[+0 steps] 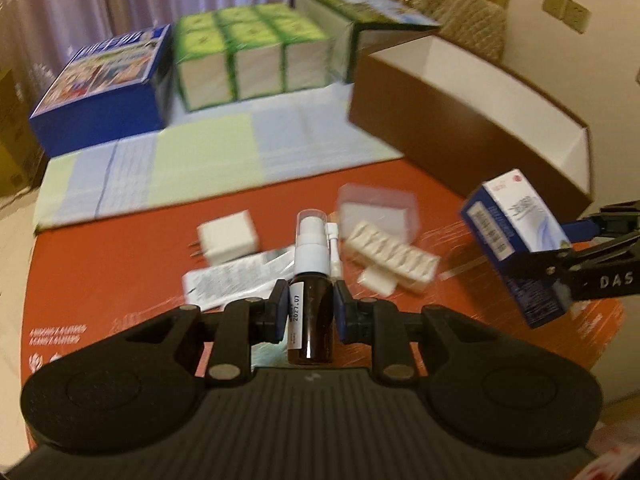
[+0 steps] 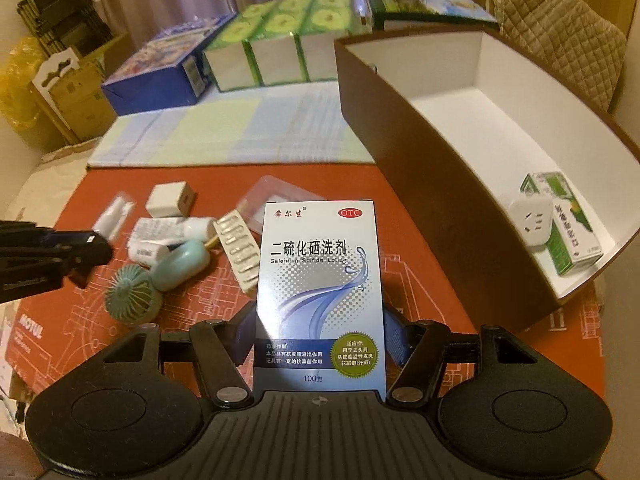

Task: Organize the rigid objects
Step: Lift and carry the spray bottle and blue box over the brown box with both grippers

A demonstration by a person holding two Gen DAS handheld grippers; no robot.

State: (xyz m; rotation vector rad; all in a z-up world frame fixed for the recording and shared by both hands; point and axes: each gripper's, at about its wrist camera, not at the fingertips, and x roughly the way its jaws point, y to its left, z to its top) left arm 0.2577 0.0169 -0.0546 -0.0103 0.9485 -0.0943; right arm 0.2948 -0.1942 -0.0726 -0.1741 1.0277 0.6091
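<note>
Left fingers (image 1: pixel 308 309) clamp a brown spray bottle (image 1: pixel 310 300) (label mostly unreadable); right fingers (image 2: pixel 320 338) grip a lotion box (image 2: pixel 320 300), hiding bench (image 2: pixel 420 264) items behind. Both held above the bench, near the brown tray (image 2: pixel 420 184); background boxes blurred.

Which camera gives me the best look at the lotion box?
Right wrist: the blue-and-white cardboard lotion box faces it squarely, print readable, clamped in the right tool. Left wrist catches it only tilted and blurred at the frame's right edge.

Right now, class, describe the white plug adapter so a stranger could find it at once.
Find the long brown cardboard box with white walls on the table's right. At its near end, the white plug adapter leans beside a green-and-white carton; only it shows socket slots.
</note>
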